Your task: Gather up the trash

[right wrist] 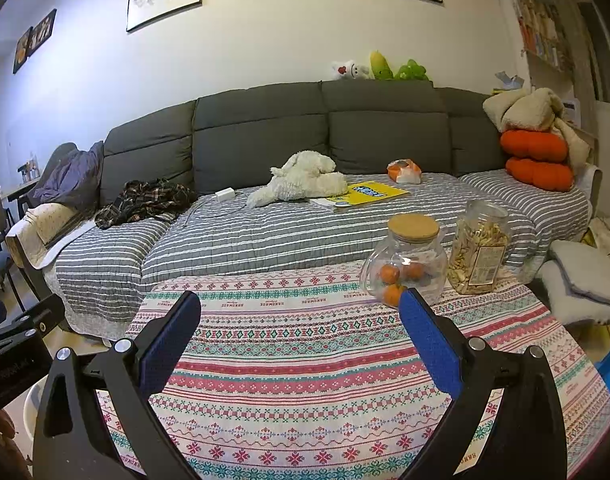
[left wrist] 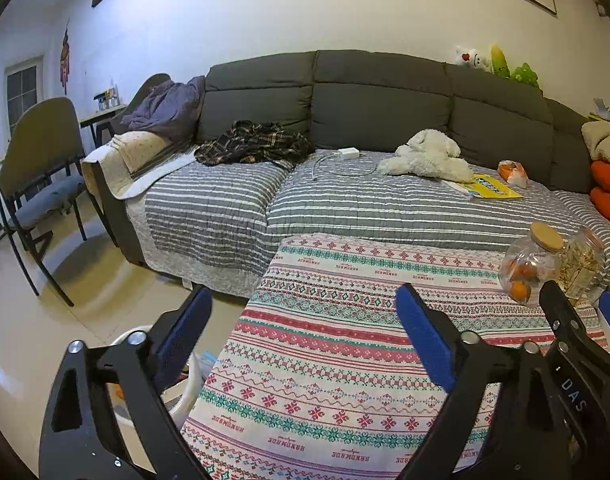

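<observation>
Both tongs hang over the patterned tablecloth (right wrist: 289, 360), each spread apart with nothing between its blue pads. The left gripper (left wrist: 305, 320) sits at the table's left edge, above a white bin (left wrist: 185, 396) on the floor. The right gripper (right wrist: 299, 316) points toward the sofa (right wrist: 261, 128). The likeliest trash, an orange-and-white crumpled wrapper (right wrist: 404, 171), lies on the striped cover (right wrist: 265, 236), well beyond both tongs, behind the lidded jar (right wrist: 405, 264) of oranges.
</observation>
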Tool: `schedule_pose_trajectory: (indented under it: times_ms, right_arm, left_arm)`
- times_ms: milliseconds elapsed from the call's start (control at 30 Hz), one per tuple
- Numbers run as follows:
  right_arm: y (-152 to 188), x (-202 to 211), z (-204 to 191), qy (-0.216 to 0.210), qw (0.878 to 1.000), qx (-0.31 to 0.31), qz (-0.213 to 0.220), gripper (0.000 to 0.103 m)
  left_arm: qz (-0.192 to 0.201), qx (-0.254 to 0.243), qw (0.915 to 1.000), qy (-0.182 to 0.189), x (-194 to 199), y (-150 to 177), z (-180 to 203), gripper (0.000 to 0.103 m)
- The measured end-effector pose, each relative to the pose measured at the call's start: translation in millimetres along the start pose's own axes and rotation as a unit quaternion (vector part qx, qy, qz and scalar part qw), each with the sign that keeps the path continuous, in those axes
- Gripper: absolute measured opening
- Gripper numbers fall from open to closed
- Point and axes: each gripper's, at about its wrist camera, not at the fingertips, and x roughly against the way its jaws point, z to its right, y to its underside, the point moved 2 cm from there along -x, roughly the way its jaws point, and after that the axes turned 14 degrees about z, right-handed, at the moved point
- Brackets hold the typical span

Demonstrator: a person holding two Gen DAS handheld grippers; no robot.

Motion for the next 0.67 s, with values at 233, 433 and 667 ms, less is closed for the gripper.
schedule_pose_trajectory:
  times_ms: [233,433,667]
  right_arm:
    - [1.1,-1.2,1.2,0.0,1.0,0.0,-0.004,0.096]
    - [1.6,-0.9,1.4,0.001,1.0,0.0,0.0,0.096]
    - [2.5,0.6,1.1,0.005,1.0,0.001,0.006,0.096]
  left_arm:
    - [0.016,-0.009,0.9997,0.014,5.5,0.5,4.1,0.086]
    - [0.006,0.001,0.9998,0.018,3.3,0.7,2.8,0.092]
    - [-0.012,0.015,0.9996,0.019,-0.4,2.0,1.4,0.096]
